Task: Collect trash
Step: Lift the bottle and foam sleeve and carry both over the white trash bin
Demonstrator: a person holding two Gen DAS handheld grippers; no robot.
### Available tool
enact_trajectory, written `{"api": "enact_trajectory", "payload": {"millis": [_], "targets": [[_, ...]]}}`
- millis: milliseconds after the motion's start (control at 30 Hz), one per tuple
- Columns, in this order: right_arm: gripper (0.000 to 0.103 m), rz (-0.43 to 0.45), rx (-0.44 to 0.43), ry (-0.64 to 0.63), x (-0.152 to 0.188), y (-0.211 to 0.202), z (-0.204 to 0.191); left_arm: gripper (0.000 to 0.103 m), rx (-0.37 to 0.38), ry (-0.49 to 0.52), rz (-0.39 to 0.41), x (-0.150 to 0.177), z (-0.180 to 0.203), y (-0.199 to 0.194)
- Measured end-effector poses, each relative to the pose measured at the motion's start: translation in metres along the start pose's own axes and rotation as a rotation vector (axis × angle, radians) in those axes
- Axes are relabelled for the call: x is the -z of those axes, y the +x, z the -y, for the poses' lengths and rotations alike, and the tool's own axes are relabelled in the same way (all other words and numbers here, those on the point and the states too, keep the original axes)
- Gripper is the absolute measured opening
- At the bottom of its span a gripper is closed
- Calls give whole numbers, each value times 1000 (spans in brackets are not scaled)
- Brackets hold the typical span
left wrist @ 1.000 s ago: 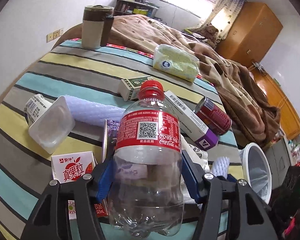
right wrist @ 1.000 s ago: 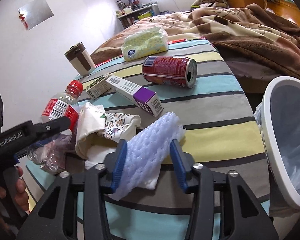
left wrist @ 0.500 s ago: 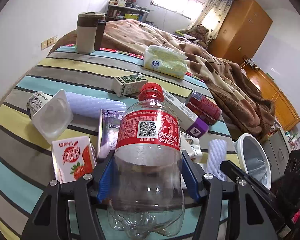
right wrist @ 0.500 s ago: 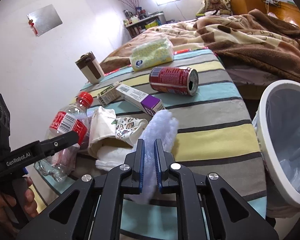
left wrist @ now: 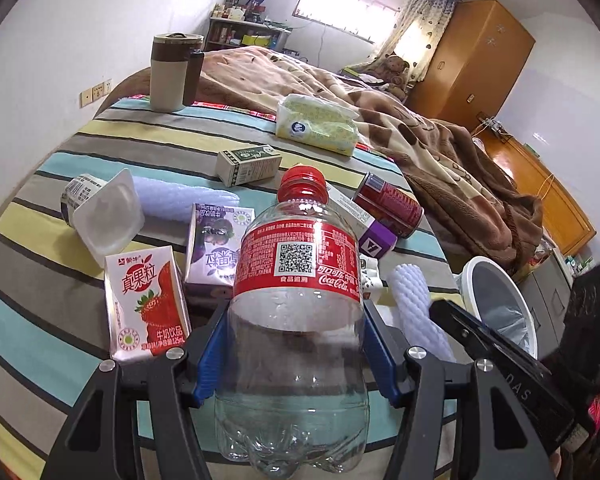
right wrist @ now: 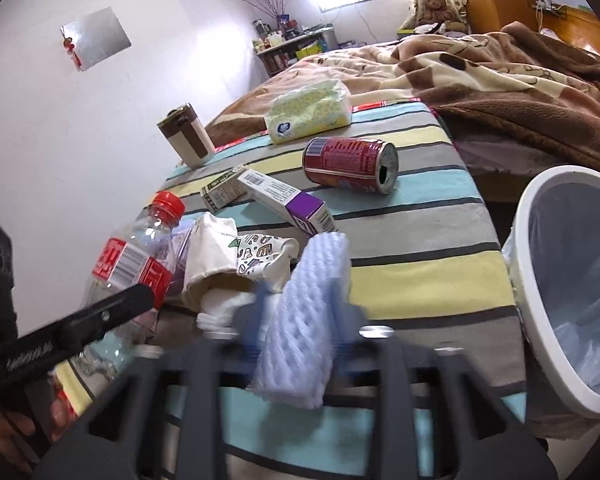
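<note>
A clear Coca-Cola bottle [left wrist: 296,280] with a red cap stands upright between my left gripper's blue pads; my left gripper [left wrist: 296,316] is shut on its lower body, above the striped bedspread [left wrist: 40,320]. From the right wrist the bottle [right wrist: 128,256] shows at left. A white foam net sleeve [right wrist: 316,280] lies between the jaws of my right gripper [right wrist: 302,316], which are blurred and opening, the pads just off it. The sleeve [left wrist: 414,300] appears beside the bottle. A white bin [right wrist: 540,280] with a liner stands to the right, off the bed's edge.
On the bedspread lie a red can [right wrist: 348,164], a purple-ended box [right wrist: 288,200], a crumpled paper cup [right wrist: 216,256], a tissue pack [right wrist: 308,112], two milk cartons [left wrist: 144,300], a yogurt cup [left wrist: 100,216], a green box [left wrist: 248,164] and a mug [left wrist: 172,72]. A brown blanket [right wrist: 500,80] lies beyond.
My right jaws closed tight on the foam sleeve, then sprang apart again. My left gripper kept the bottle and shifted sideways; the right gripper's finger now shows in its view.
</note>
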State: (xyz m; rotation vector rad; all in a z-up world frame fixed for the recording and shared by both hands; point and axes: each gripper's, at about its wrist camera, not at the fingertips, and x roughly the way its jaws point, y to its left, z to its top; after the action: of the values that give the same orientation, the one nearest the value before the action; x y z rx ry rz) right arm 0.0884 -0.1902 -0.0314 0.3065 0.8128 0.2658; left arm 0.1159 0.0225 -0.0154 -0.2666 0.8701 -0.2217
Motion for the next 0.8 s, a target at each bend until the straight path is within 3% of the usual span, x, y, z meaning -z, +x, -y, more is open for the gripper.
{"api": "enact_trajectory", "payload": {"millis": [33, 200, 267, 433, 800], "targets": [[62, -8, -2, -5, 0, 3, -2, 62, 0, 0, -1, 1, 1, -1], [61, -27, 43, -4, 3, 9, -1, 62, 0, 10, -5, 3, 5, -1], [55, -35, 55, -3, 5, 8, 2, 62, 3, 11, -8, 5, 6, 0], [26, -56, 106, 17, 11, 8, 13, 62, 4, 23, -18, 9, 13, 2], [21, 64, 71, 45, 8, -40, 24, 62, 24, 89, 5, 14, 43, -7]]}}
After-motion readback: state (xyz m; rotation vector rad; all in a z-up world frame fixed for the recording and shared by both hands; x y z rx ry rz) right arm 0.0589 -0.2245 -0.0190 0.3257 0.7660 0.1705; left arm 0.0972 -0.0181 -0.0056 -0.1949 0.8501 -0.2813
